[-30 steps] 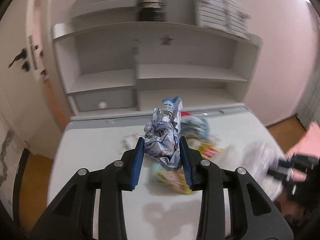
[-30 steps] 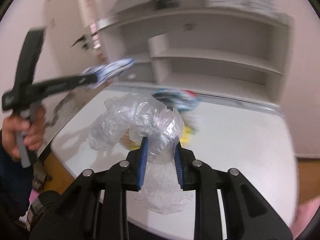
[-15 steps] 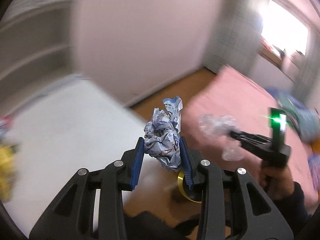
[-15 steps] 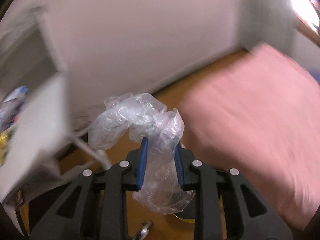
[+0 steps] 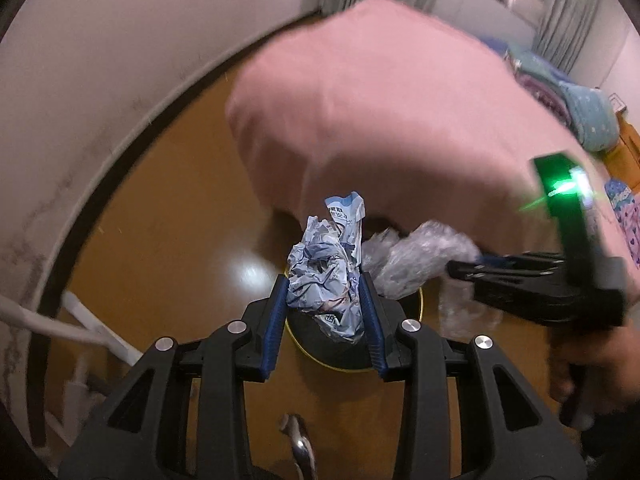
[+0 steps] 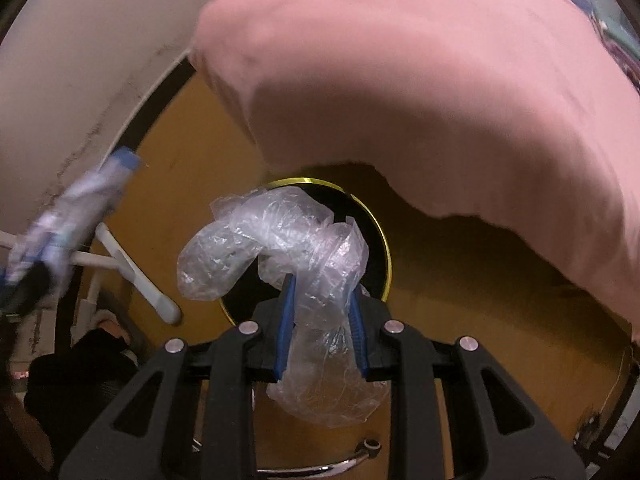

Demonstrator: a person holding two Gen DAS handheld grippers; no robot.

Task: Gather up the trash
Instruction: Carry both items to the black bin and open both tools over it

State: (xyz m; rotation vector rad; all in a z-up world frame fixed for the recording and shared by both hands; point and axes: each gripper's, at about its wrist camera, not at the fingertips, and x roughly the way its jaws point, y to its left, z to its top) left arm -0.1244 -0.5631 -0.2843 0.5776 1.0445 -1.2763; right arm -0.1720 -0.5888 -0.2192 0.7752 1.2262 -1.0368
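Crumpled blue-and-white paper wrapper is pinched between the blue pads of the left gripper, which is pointed down at a black bin with a yellow rim standing on the brown wooden floor. Clear plastic wrap is clamped between the pads of the right gripper, and it is held directly above the same bin, whose yellow rim is seen behind it. In the left wrist view the plastic is seen just beside the paper, over the bin's opening. A pink cover is draped near the bin's far edge. A white frame is seen by the wall.
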